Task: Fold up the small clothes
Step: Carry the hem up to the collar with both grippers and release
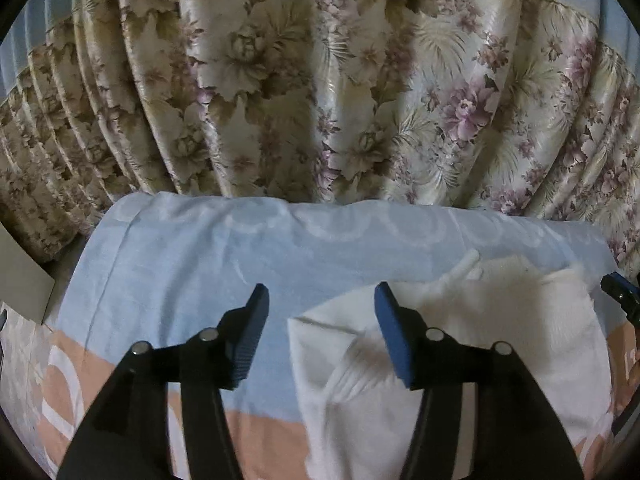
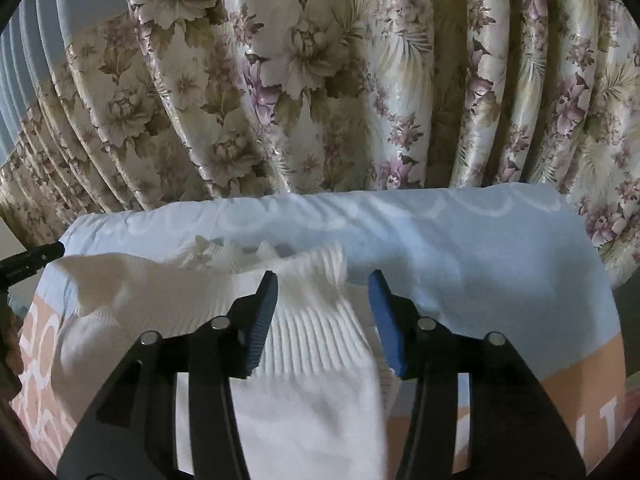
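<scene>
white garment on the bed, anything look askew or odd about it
Nothing damaged or spilled. The white garment lies rumpled rather than flat on the blue and peach bedsheet: its ribbed edge is bunched up near the far side, and a corner is turned over on the left. Both tools are open above it.

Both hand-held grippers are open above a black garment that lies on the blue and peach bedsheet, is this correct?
Not quite: the garment is white, not black, as the right wrist view shows. The left hand-held gripper, the right hand-held gripper and the bedsheet are as stated.
</scene>
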Motion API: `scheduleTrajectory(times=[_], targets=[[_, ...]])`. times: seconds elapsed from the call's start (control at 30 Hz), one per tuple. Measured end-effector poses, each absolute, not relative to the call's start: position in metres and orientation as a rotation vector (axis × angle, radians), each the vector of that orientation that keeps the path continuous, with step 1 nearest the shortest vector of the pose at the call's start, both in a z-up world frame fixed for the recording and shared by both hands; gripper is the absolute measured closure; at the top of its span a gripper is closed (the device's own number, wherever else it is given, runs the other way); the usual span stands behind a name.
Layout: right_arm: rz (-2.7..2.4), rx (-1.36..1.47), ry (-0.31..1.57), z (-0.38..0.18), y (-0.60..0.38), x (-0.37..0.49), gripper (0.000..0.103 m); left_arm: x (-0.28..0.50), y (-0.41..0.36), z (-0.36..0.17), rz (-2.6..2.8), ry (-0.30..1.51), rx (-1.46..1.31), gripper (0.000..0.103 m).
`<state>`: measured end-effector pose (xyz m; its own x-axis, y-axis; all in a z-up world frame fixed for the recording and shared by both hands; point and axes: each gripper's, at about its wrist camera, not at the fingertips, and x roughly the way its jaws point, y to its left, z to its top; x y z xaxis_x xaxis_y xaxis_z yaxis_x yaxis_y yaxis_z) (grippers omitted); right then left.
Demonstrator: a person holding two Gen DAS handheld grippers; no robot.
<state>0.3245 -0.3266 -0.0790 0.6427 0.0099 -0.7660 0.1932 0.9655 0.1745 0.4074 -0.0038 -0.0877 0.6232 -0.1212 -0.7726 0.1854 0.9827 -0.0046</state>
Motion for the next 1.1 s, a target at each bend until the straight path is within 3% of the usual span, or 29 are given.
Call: scheduleTrajectory(times=[0.3,0.37,0.6,0.7,0.73,0.77,0.8,0.87,0.97,1.1], targets=[[-0.101,0.191,0.977,-0.12,-0.317,0.312,0.057,0.37,-0.012,-0.136,-0.189,0.975,0.171,0.047],[-0.114,0.156,0.988,-0.126,-0.314,0.314,0.095,0.364,-0.018,-0.149,-0.174,0.989,0.217,0.047],[-0.168,0.141,0.93,-0.125,-0.327,0.31,0.098,0.357,-0.019,-0.154,-0.151,0.972,0.264,0.043],[-0.144,0.144,0.924,-0.124,-0.326,0.303,0.08,0.354,-0.021,-0.15,-0.143,0.968,0.272,0.042],[-0.134,0.148,0.909,-0.12,-0.325,0.297,0.064,0.352,-0.021,-0.148,-0.145,0.967,0.267,0.04],[-0.117,0.163,0.883,-0.114,-0.325,0.288,0.051,0.348,-0.021,-0.144,-0.147,0.962,0.259,0.032],[-0.112,0.172,0.859,-0.107,-0.324,0.279,0.046,0.344,-0.02,-0.14,-0.147,0.955,0.249,0.025],[-0.112,0.179,0.826,-0.096,-0.318,0.259,0.028,0.335,-0.021,-0.131,-0.143,0.944,0.223,0.018],[-0.108,0.171,0.829,-0.091,-0.306,0.239,0.012,0.321,-0.026,-0.125,-0.16,0.957,0.187,0.011],[-0.098,0.149,0.864,-0.094,-0.288,0.217,0.01,0.295,-0.042,-0.124,-0.199,0.978,0.174,0.011]])
